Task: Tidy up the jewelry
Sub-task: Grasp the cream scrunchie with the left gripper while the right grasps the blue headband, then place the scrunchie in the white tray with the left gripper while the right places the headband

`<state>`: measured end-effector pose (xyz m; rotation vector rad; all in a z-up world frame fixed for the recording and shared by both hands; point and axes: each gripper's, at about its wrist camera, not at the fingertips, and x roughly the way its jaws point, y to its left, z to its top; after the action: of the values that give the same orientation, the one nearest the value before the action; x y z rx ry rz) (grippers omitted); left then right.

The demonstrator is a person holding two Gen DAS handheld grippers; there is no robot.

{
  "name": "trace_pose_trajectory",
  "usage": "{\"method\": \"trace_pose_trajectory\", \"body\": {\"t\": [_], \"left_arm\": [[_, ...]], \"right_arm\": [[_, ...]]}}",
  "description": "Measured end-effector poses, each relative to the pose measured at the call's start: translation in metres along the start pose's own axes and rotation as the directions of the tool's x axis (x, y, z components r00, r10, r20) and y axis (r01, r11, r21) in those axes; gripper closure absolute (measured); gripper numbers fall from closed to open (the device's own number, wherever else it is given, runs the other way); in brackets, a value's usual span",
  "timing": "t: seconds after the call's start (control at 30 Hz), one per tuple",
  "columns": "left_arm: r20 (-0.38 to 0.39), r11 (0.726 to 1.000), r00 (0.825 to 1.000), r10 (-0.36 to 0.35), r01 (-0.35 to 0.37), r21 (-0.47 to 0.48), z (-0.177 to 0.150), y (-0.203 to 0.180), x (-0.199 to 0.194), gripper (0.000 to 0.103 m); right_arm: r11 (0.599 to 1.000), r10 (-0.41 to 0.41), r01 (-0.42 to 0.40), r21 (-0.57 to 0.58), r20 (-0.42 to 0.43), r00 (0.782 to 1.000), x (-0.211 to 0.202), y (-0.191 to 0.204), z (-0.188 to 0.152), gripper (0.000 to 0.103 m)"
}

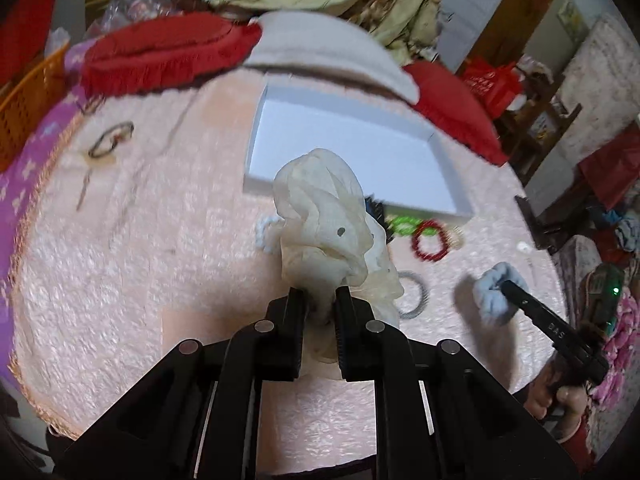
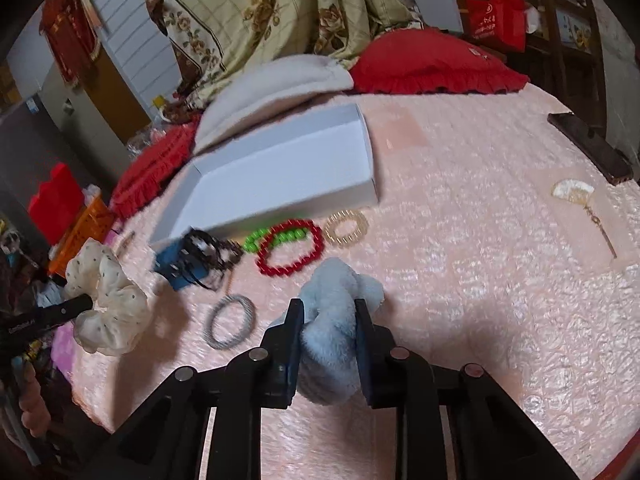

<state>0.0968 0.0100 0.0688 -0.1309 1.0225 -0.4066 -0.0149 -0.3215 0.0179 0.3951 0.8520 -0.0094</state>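
- Cream scrunchie (image 1: 320, 216): pinched in my left gripper (image 1: 322, 294), centre frame.
- Blue scrunchie (image 2: 334, 320): clamped in my right gripper (image 2: 329, 308), lower centre.
- White box (image 2: 280, 176) lies beyond, red bead bracelet (image 2: 290, 254) just before it.

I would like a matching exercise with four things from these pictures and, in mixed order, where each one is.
Things:
1. cream scrunchie
2. blue scrunchie
3. red bead bracelet
4. white box

Places:
a. lying on the bedspread, overlapping green beads
b. held in the right gripper
c. open, behind the bracelets
d. held in the left gripper

Pairs: 1-d, 2-b, 3-a, 4-c
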Motion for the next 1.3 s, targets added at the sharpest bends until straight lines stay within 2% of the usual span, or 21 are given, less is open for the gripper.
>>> {"method": "trace_pose_trajectory", "body": {"t": [0.1, 0.3, 0.47, 0.6, 0.67, 0.9, 0.93, 1.03, 1.07, 1.1, 1.2, 1.3], "left_arm": [[0.015, 1.0, 1.0, -0.015, 0.015, 0.012, 0.017, -0.005, -0.001, 0.091], [0.031, 0.998, 0.999, 0.035, -0.036, 0.052, 0.059, -0.016, 0.014, 0.091], [0.018, 0.996, 0.998, 0.052, -0.053, 0.065, 0.107, -0.016, 0.047, 0.091], [-0.013, 0.996, 0.997, 0.074, -0.073, 0.058, 0.146, -0.012, 0.088, 0.091], [-0.024, 0.992, 0.994, 0.109, -0.108, 0.071, 0.163, -0.01, 0.113, 0.091], [-0.065, 0.978, 0.978, 0.2, -0.195, 0.078, 0.191, 0.004, 0.182, 0.091], [-0.065, 0.977, 0.977, 0.205, -0.201, 0.074, 0.193, 0.007, 0.188, 0.089], [-0.064, 0.979, 0.978, 0.197, -0.193, 0.062, 0.202, 0.015, 0.2, 0.074], [-0.06, 0.98, 0.98, 0.192, -0.188, 0.059, 0.203, 0.017, 0.201, 0.065], [-0.053, 0.982, 0.981, 0.184, -0.181, 0.055, 0.204, 0.018, 0.201, 0.059], [-0.041, 0.991, 0.99, 0.133, -0.132, 0.022, 0.205, 0.025, 0.198, 0.053], [-0.047, 0.995, 0.994, 0.097, -0.098, -0.017, 0.203, 0.03, 0.192, 0.053]], "right_arm": [[0.998, 0.055, -0.056, 0.024, 0.011, 0.998, -0.003, 0.002, 0.015, 0.08], [0.982, 0.169, -0.171, 0.078, 0.04, 0.985, 0.008, 0.005, 0.068, 0.08], [0.99, 0.137, -0.139, 0.024, 0.068, 0.988, 0.024, 0.018, 0.108, 0.08], [0.995, 0.101, -0.101, -0.013, 0.055, 0.993, 0.055, 0.026, 0.139, 0.08], [0.997, 0.079, -0.078, -0.021, 0.043, 0.996, 0.075, 0.027, 0.152, 0.08], [0.999, 0.03, -0.028, 0.042, -0.042, 0.999, 0.151, 0.007, 0.19, 0.08], [0.999, 0.023, -0.02, 0.046, -0.054, 0.998, 0.161, 0.005, 0.193, 0.08], [0.998, 0.001, 0.003, 0.069, -0.067, 0.998, 0.176, -0.001, 0.199, 0.08], [0.996, 0.006, 0.0, 0.086, -0.072, 0.997, 0.181, -0.005, 0.201, 0.078], [0.995, 0.011, -0.004, 0.103, -0.076, 0.997, 0.185, -0.007, 0.203, 0.072], [0.99, 0.022, -0.013, 0.143, -0.065, 0.998, 0.187, -0.014, 0.205, 0.06], [0.989, 0.017, -0.009, 0.145, -0.053, 0.998, 0.183, -0.015, 0.206, 0.058]]}}
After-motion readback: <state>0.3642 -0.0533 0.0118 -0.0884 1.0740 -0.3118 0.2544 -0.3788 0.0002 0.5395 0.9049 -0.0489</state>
